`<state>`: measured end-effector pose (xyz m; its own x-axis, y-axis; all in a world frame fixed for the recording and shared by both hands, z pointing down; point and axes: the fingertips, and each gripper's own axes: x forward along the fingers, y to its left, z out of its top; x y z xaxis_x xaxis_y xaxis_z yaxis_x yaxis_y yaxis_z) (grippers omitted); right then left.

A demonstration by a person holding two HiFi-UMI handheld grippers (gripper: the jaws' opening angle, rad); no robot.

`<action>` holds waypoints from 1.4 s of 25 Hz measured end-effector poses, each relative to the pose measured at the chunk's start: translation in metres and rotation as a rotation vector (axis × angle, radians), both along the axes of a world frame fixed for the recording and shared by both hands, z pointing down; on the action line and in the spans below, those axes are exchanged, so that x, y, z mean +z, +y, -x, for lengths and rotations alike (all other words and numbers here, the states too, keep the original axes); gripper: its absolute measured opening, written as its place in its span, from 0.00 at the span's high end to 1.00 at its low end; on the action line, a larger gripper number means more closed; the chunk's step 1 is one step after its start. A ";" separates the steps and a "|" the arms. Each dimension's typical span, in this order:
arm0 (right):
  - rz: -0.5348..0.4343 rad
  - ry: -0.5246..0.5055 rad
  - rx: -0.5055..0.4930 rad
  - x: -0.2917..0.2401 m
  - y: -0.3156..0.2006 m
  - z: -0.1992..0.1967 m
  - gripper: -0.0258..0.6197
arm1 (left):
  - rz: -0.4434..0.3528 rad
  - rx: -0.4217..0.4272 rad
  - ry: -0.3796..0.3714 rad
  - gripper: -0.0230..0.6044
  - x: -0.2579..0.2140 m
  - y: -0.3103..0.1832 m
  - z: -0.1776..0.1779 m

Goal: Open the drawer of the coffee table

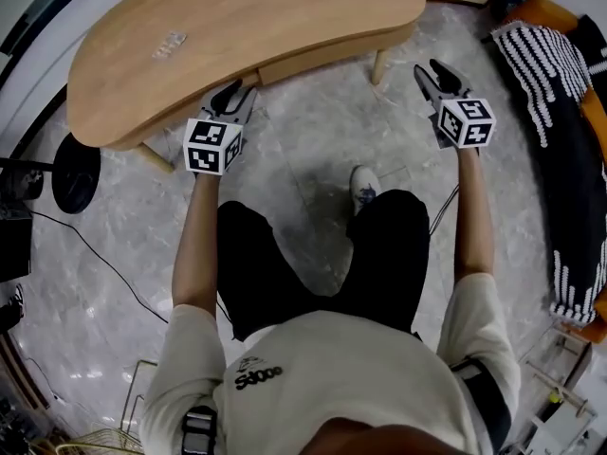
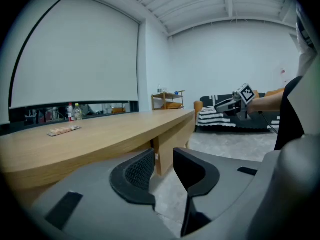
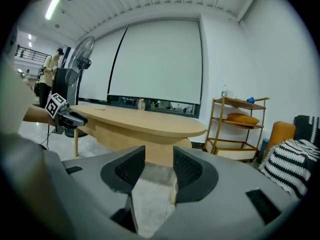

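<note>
The coffee table (image 1: pixel 237 27) is light wood with a curved top; it fills the top of the head view. Its drawer front (image 1: pixel 322 57) is a flat wooden band under the near edge, flush with the frame. My left gripper (image 1: pixel 232 98) hovers just at the table's near edge, left of the drawer, open and empty. In the left gripper view the left gripper (image 2: pixel 164 156) has its jaws apart, with the table's underside box (image 2: pixel 172 134) beyond them. My right gripper (image 1: pixel 438 79) hangs over the floor right of the table, near a leg (image 1: pixel 379 66). The right gripper (image 3: pixel 159 156) is also open and holds nothing.
A small packet (image 1: pixel 169 44) lies on the tabletop. A black fan base (image 1: pixel 76 173) and cables sit on the floor at left. A striped throw on an orange sofa (image 1: pixel 555 93) lies at right. A wooden shelf (image 3: pixel 240 129) stands behind the table.
</note>
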<state>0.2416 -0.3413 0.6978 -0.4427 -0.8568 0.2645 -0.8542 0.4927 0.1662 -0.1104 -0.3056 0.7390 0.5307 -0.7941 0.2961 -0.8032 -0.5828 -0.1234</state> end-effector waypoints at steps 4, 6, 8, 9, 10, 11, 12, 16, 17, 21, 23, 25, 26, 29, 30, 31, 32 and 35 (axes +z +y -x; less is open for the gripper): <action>0.034 0.016 -0.052 0.016 -0.036 -0.007 0.65 | 0.007 -0.007 0.014 0.72 0.009 -0.018 -0.019; 0.043 0.015 -0.071 0.024 -0.055 -0.008 0.63 | 0.008 -0.031 0.031 0.70 0.014 -0.025 -0.025; 0.052 0.006 -0.082 0.035 -0.071 -0.012 0.59 | 0.013 -0.054 0.046 0.68 0.019 -0.026 -0.031; 0.057 0.008 -0.086 0.041 -0.077 -0.013 0.58 | 0.019 -0.063 0.046 0.68 0.021 -0.026 -0.033; 0.061 0.014 -0.088 0.047 -0.083 -0.015 0.56 | 0.023 -0.070 0.041 0.67 0.023 -0.026 -0.034; 0.065 0.020 -0.087 0.051 -0.089 -0.018 0.56 | 0.024 -0.075 0.033 0.67 0.024 -0.027 -0.035; 0.071 0.019 -0.085 0.054 -0.097 -0.020 0.55 | 0.023 -0.079 0.027 0.67 0.024 -0.030 -0.036; 0.094 -0.028 -0.099 0.055 -0.117 -0.021 0.53 | 0.018 -0.115 0.035 0.67 0.021 -0.040 -0.037; 0.098 -0.023 -0.107 0.055 -0.121 -0.020 0.53 | 0.018 -0.127 0.037 0.67 0.020 -0.042 -0.036; 0.117 0.030 -0.153 0.059 -0.134 -0.011 0.51 | 0.027 -0.163 0.017 0.67 0.022 -0.046 -0.035; 0.120 0.041 -0.164 0.058 -0.141 -0.006 0.51 | 0.032 -0.170 0.010 0.69 0.021 -0.050 -0.036; 0.115 0.048 -0.160 0.056 -0.147 -0.002 0.51 | 0.032 -0.175 0.008 0.70 0.021 -0.053 -0.035; 0.110 0.049 -0.153 0.056 -0.148 0.000 0.51 | 0.034 -0.178 0.008 0.71 0.021 -0.052 -0.033; 0.103 0.039 -0.131 0.058 -0.146 0.001 0.51 | 0.043 -0.181 0.020 0.80 0.021 -0.052 -0.028; 0.105 0.039 -0.125 0.058 -0.145 -0.001 0.51 | 0.047 -0.178 0.027 0.80 0.020 -0.053 -0.027; 0.108 0.040 -0.122 0.057 -0.145 -0.001 0.51 | 0.051 -0.174 0.032 0.81 0.020 -0.053 -0.027; 0.112 0.037 -0.120 0.057 -0.144 -0.001 0.51 | 0.054 -0.173 0.034 0.81 0.020 -0.053 -0.027; 0.120 0.001 -0.119 0.056 -0.141 0.001 0.51 | 0.062 -0.183 0.040 0.81 0.020 -0.051 -0.025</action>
<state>0.2406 -0.4824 0.7542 -0.5392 -0.7602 0.3624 -0.7883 0.6070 0.1004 -0.0856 -0.3566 0.7588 0.3910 -0.8595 0.3293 -0.9002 -0.4317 -0.0579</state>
